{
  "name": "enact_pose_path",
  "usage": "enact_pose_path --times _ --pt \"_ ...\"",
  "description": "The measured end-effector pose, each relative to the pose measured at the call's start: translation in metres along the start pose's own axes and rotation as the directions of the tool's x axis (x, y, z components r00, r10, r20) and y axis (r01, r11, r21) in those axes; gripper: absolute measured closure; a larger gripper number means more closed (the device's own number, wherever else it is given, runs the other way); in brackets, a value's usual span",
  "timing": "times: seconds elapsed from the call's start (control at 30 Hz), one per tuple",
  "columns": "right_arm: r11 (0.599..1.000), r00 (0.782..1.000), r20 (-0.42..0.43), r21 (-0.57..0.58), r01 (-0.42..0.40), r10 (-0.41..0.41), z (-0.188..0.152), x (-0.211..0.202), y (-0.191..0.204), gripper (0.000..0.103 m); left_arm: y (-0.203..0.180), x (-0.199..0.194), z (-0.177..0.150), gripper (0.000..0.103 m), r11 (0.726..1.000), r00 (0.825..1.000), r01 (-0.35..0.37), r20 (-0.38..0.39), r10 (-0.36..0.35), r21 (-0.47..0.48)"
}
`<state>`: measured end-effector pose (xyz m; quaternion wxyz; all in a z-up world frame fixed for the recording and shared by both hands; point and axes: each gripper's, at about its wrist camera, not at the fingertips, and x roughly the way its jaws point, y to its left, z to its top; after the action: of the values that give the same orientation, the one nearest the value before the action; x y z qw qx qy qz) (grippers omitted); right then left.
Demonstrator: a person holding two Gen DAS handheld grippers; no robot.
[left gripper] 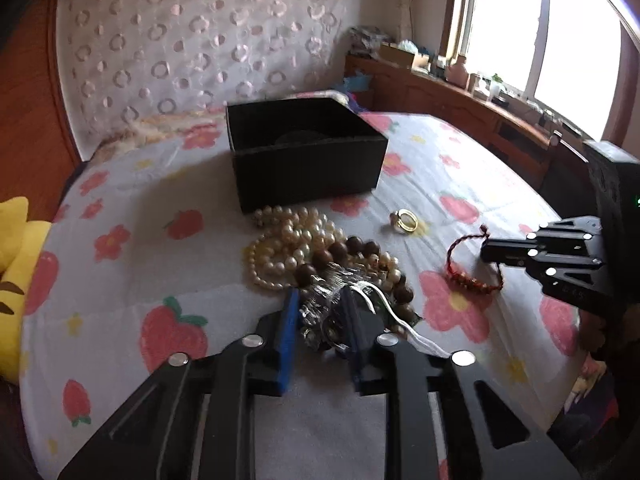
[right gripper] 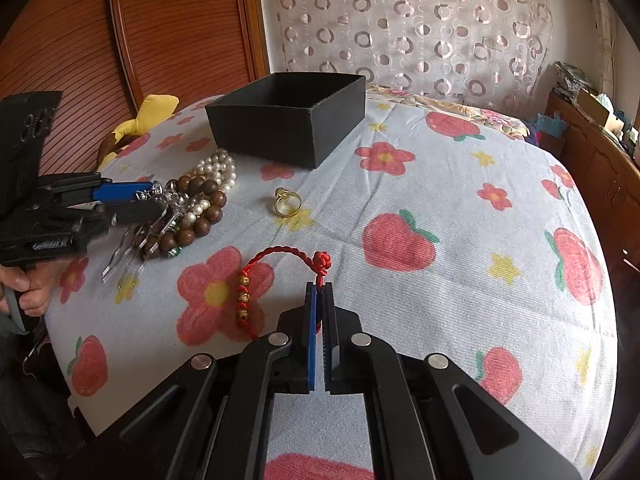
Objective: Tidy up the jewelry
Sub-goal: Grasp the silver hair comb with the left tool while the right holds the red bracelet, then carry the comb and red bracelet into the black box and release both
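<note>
Strawberry-and-flower bedding covered the bed (left gripper: 120, 184) that served as the work surface, with a circle-patterned curtain behind it and a bright window to one side.

From the left wrist camera, one open black box (left gripper: 304, 152) stood at the far side, probably placed as the destination for the jewelry. Just in front of it lay a tangled heap: a pearl strand (left gripper: 280, 252), a bracelet of brown wooden beads (left gripper: 332, 256) and a clear, sparkly hair clip (left gripper: 320, 304). The left gripper (left gripper: 322, 320) had narrowed its tongs around that clip; the pads seemed to press on it, likely to lift it clear of the beads. One gold ring (left gripper: 406, 222) sat apart to the right, and one red braided bracelet (left gripper: 468, 272) lay beyond it under the right gripper (left gripper: 490, 254).

From the right wrist camera, the right gripper (right gripper: 320, 286) had its tongs clamped nearly together on the cord of the red braided bracelet (right gripper: 276, 276), just below the knot, so the loop with its three gold beads trailed onto the bedding. The black box (right gripper: 288, 120), ring (right gripper: 287, 202) and bead heap (right gripper: 204, 192) lay ahead, with the left gripper (right gripper: 154, 202) at the heap. A hand (right gripper: 24, 284) gripped its handle.
</note>
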<state>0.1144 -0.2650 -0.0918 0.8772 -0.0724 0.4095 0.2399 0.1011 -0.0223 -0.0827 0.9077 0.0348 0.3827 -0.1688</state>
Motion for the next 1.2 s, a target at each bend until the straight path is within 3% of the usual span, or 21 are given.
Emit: enact_pose_path --times 0.3,0.33,0.8,1.2 --pt "1.000 1.000 0.000 0.000 0.001 -0.001 0.000 0.000 0.000 0.100 -0.010 -0.022 -0.001 0.089 0.999 0.998 -0.008 0.063 0.006 0.032" --pt "1.000 1.000 0.000 -0.001 0.001 -0.001 0.000 0.000 0.000 0.100 -0.011 -0.025 0.000 0.097 1.000 0.997 0.004 0.075 -0.007 0.030" --pt "1.000 1.000 0.012 -0.018 0.001 0.000 0.002 -0.004 0.003 0.100 -0.010 -0.047 0.011 0.097 1.000 0.990 0.008 0.143 -0.011 0.024" --pt "0.995 0.992 0.123 -0.100 0.024 -0.012 0.050 -0.034 0.020 0.100 -0.003 -0.055 0.048 0.097 0.999 0.978 -0.020 0.208 0.014 0.026"
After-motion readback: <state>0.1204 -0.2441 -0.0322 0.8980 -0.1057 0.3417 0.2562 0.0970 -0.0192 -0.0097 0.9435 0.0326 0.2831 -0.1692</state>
